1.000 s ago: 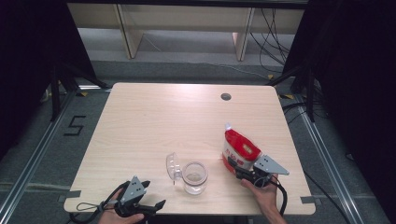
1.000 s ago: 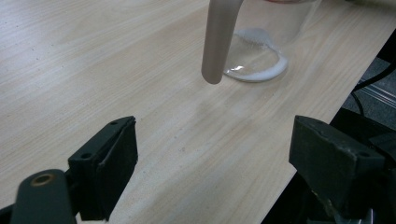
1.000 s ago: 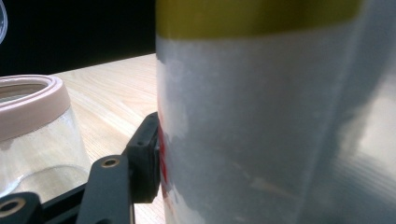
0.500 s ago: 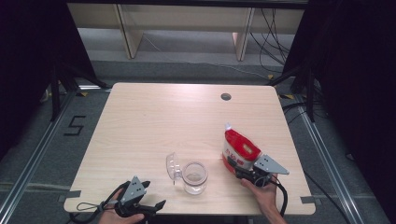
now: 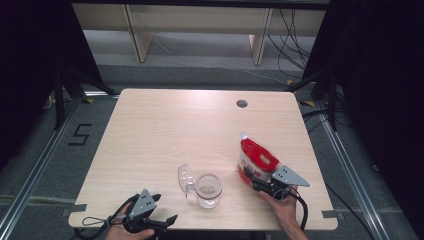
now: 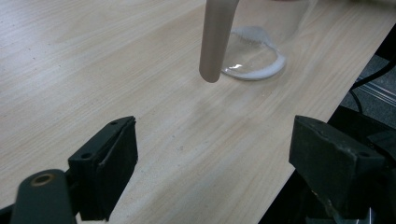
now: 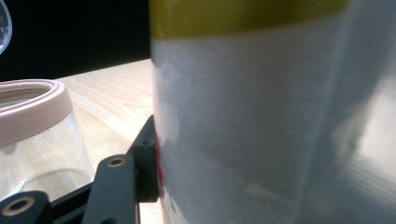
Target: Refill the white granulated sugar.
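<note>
Where the right gripper [image 5: 257,182] meets the red-and-white pouch [image 5: 256,161], its black jaws have just been closing, with the pouch's lower end between them. From the right gripper view, one matte black jaw lies flat against the pouch [image 7: 261,126]; the other is hidden behind it, so a full clamp cannot be confirmed. Pouch skin: glossy soft plastic film, white with a yellow band near the top of that view, a sliver of red by the jaw. From the high view it stands tilted, a small white spout at its far upper corner.

Left gripper [image 5: 167,221] sits at the table's near edge; jaws wide apart, blocky, dull black, nothing between them.

Just beside the pouch, toward the left gripper, stands a clear glass jar [image 5: 208,190]: round, thick-walled, rim ringed with a pale pinkish band [image 7: 32,105]. A white residue lies around its base [image 6: 254,65] in the left gripper view. A clear domed lid [image 5: 184,178] hangs tilted at the jar's side.

Table [image 5: 165,130]: pale wood-grain laminate, smooth, rounded corners, dark cable hole [image 5: 242,103] near the far edge.
</note>
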`<state>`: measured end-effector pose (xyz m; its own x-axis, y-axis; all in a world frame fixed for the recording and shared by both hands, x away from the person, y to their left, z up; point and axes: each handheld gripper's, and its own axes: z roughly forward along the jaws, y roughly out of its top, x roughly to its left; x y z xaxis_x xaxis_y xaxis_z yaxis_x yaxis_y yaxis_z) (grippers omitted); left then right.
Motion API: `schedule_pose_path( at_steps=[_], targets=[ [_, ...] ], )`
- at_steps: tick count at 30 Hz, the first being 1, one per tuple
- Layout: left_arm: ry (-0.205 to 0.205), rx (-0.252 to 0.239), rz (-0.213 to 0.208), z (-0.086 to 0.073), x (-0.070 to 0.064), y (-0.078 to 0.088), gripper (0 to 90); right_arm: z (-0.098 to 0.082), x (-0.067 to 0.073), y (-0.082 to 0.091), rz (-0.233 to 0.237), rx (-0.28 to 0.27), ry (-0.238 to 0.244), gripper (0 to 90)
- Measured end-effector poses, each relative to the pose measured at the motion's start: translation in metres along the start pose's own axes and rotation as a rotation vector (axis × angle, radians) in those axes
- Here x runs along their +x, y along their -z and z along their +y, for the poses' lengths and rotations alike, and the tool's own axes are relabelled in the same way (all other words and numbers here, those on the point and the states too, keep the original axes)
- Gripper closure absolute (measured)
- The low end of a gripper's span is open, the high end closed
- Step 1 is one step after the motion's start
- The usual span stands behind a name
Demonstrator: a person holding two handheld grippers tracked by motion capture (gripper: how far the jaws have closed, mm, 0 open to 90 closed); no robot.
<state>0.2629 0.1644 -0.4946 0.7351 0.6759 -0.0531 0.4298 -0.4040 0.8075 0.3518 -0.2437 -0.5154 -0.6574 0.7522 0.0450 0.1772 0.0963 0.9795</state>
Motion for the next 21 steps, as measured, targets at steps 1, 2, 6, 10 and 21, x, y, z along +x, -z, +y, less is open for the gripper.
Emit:
schedule_pose_path(
  at_steps=[1, 2, 6, 10, 21],
  targets=[
    [-0.012, 0.0, 0.001, 0.0, 0.001, 0.0, 15.2, 0.0, 0.0, 0.0, -0.003, -0.003, 0.002, 45.6],
    [-0.027, 0.01, 0.007, 0.0, 0.002, 0.001, 15.2, 0.001, -0.003, -0.001, 0.004, -0.025, 0.039, 46.2],
    [-0.033, 0.003, 0.005, 0.001, 0.002, 0.0, 15.2, 0.002, 0.002, 0.002, 0.024, 0.006, -0.014, 46.7],
    [-0.021, -0.005, 0.0, 0.0, 0.001, 0.001, 15.2, 0.004, -0.002, 0.002, 0.027, -0.016, 0.058, 47.4],
    [0.002, 0.0, 0.003, 0.0, 0.001, 0.001, 15.2, 0.015, 0.003, 0.012, 0.038, -0.011, 0.093, 48.3]
  ],
)
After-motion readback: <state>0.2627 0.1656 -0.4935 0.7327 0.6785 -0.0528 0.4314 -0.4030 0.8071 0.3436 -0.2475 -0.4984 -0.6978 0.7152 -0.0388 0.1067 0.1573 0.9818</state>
